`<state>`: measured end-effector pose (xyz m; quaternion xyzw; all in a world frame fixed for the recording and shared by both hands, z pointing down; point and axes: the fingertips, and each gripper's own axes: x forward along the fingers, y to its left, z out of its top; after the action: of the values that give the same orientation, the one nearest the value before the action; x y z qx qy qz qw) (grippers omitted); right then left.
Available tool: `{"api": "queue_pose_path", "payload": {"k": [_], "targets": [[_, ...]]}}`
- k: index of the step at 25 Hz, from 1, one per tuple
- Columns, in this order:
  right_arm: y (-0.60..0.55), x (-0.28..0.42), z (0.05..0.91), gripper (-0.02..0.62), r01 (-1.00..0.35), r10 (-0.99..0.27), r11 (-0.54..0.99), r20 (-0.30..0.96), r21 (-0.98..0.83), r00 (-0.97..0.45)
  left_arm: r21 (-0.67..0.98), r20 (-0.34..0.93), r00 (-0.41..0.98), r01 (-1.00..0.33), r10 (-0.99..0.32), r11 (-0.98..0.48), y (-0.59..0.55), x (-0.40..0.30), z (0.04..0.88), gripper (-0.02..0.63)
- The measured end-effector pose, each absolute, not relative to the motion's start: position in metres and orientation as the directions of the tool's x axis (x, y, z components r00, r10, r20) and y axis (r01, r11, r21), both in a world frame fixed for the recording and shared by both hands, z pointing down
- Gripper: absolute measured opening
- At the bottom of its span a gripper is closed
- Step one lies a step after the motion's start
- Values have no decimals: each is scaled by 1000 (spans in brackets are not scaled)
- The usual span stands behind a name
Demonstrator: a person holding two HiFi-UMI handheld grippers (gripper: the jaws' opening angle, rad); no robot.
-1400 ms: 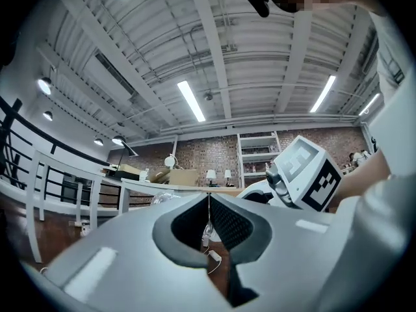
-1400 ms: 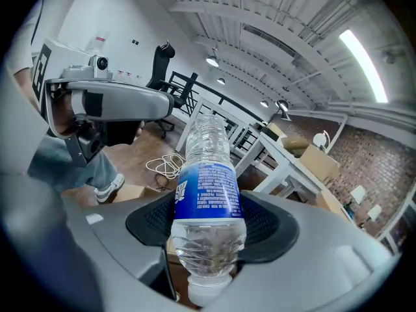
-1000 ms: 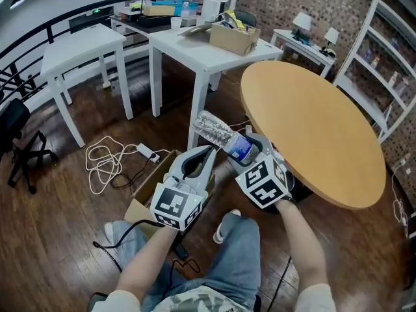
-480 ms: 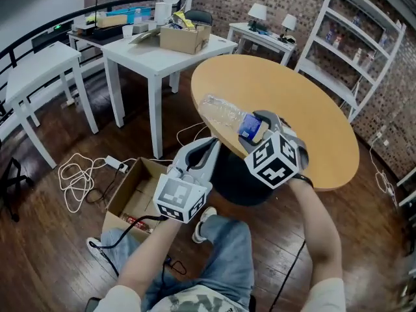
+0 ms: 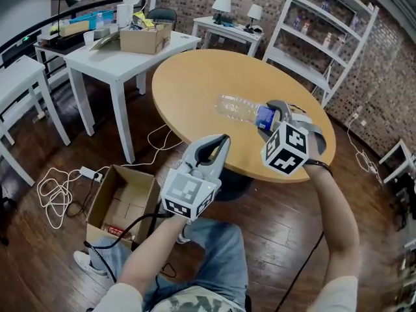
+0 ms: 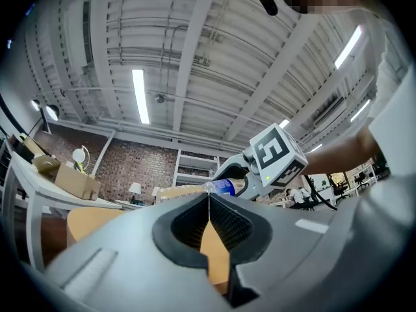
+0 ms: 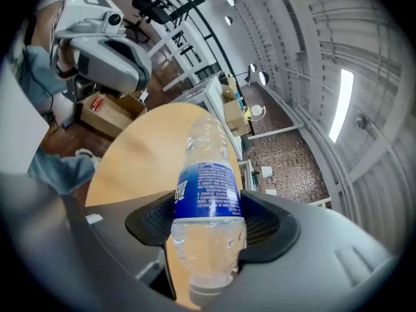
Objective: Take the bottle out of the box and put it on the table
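A clear plastic bottle [image 5: 242, 108] with a blue label lies nearly level above the round wooden table [image 5: 188, 83], its neck pointing left. My right gripper [image 5: 273, 114] is shut on its labelled lower part. In the right gripper view both pads press the bottle [image 7: 208, 194] at the label. My left gripper [image 5: 222, 142] hovers at the table's near edge, below and left of the bottle, jaws shut and empty. In the left gripper view its pads [image 6: 208, 207] meet, with the bottle [image 6: 224, 187] beyond them. The open cardboard box [image 5: 123, 203] stands on the floor at lower left.
A white table [image 5: 114, 57] with a carton and clutter stands behind the round one. Cables [image 5: 55, 190] lie on the wood floor beside the box. White shelves [image 5: 325, 38] line the brick wall at right. My legs are just below the grippers.
Both grippers have swung away from over the box and up to the round table. The right one has carried the bottle out above the tabletop; the left stays shut and empty.
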<state>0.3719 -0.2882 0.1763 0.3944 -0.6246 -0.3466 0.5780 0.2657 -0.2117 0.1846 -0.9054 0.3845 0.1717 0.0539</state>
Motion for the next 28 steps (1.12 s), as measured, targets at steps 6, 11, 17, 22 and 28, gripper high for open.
{"api": "queue_pose_path", "payload": {"k": [6, 11, 17, 22, 28], "targets": [[-301, 427, 158, 296, 215, -891, 451, 425, 866, 156, 58, -361, 662, -687, -657, -724, -217, 283, 188, 5], [-307, 442, 143, 298, 474, -869, 495, 431, 728, 243, 64, -374, 677, -663, -634, -746, -224, 293, 184, 6], [-318, 446, 143, 298, 750, -835, 518, 432, 410, 341, 90, -397, 678, -642, -618, -762, -227, 293, 184, 6], [-333, 437, 165, 299, 819, -806, 527, 437, 227, 398, 97, -411, 665, -648, -623, -755, -232, 276, 186, 5], [-344, 416, 185, 302, 800, -770, 567, 471, 196, 430, 115, -425, 625, -680, -654, -725, -242, 252, 188, 6]]}}
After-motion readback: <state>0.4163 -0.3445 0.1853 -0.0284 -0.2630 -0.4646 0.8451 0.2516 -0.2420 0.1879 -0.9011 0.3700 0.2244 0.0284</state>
